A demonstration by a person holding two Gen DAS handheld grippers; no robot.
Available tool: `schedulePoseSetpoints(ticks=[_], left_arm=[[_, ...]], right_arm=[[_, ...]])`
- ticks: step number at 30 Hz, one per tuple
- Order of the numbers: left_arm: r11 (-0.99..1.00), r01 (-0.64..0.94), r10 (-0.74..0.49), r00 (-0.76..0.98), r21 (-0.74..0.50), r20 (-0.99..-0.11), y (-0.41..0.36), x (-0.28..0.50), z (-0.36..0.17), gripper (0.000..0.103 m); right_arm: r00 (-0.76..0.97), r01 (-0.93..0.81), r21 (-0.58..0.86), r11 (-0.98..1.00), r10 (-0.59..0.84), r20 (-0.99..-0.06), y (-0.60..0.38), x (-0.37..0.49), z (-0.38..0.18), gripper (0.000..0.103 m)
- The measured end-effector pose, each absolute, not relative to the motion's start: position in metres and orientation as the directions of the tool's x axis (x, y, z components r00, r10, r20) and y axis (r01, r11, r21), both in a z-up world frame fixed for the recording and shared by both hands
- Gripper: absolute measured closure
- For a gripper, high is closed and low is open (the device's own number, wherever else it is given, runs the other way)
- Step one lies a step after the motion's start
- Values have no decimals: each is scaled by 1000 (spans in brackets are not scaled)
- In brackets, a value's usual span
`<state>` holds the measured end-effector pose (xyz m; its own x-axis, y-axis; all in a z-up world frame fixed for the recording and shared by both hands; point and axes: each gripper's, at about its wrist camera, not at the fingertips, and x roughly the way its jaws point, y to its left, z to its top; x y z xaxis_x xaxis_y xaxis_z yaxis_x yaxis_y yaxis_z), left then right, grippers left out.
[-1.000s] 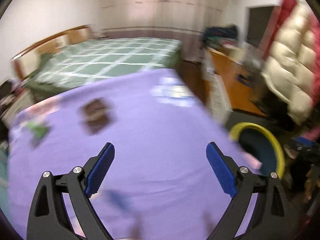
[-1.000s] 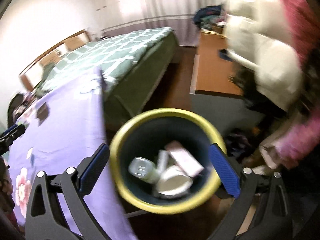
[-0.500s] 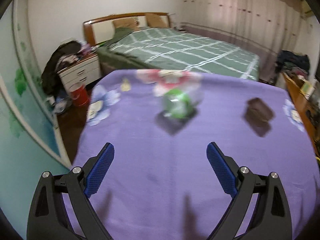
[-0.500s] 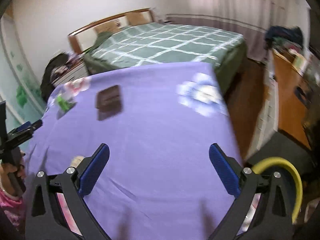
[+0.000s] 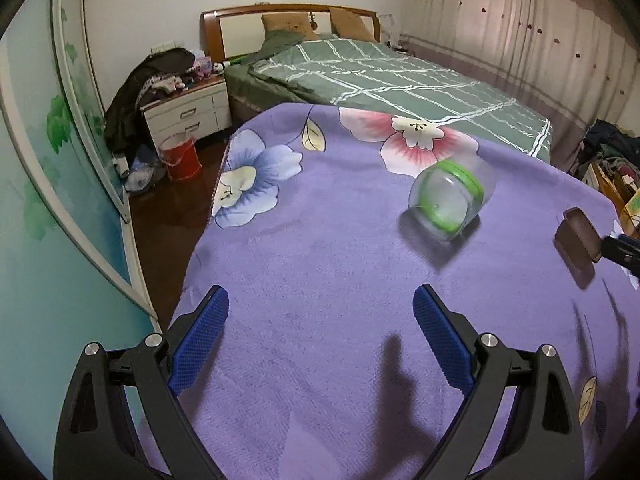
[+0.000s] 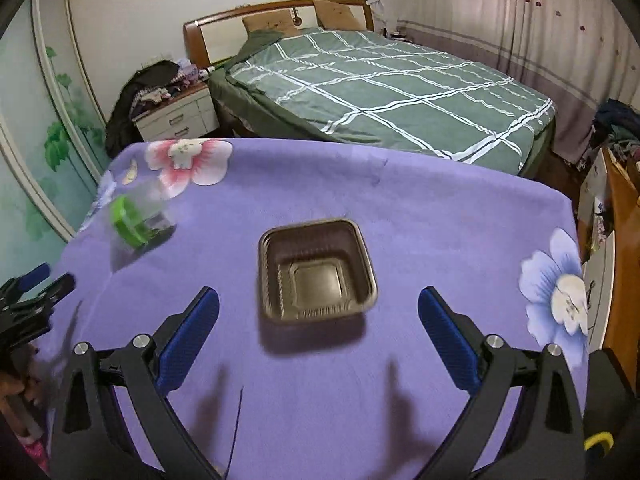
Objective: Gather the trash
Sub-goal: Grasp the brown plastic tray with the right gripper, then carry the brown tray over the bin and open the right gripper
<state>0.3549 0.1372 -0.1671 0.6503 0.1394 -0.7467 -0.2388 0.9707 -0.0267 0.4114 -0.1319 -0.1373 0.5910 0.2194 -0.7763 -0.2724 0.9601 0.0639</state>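
The right tongs (image 6: 318,338) are being held wide apart and empty over the purple-covered bench (image 6: 440,232), with the brown tray (image 6: 318,270) lying open side up at twelve o'clock, just beyond the tips. The left tongs (image 5: 320,340) are likewise being held apart, empty; the clear jar (image 5: 450,200) is lying on its side at one o'clock, farther off. The tray is judged nearer to the right hand.

The purple cloth (image 6: 400,208) lies mostly bare — only a brown tray (image 6: 317,270) ahead of the right gripper (image 6: 319,338) and a clear jar (image 5: 450,202) on its side interrupt it. Between them — open cloth, wide enough to pass.
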Motion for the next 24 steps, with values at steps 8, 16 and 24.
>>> schedulePoseSetpoints(ticks=[8,16,24], left_arm=[[967,-249,131,640,-44,-757,140,357,-171,11],[970,-239,130,642,-36,-756,134,355,-170,11],[973,-230,137,648,-21,-749,129,354,-169,11]], right_arm=[[545,-279,49,959,200,-814,-114,446,-158,8],[514,-227,44,973,158,-843,-117,444,-168,35],[537,-188,103,977,190,-822,-160,385,-147,35]])
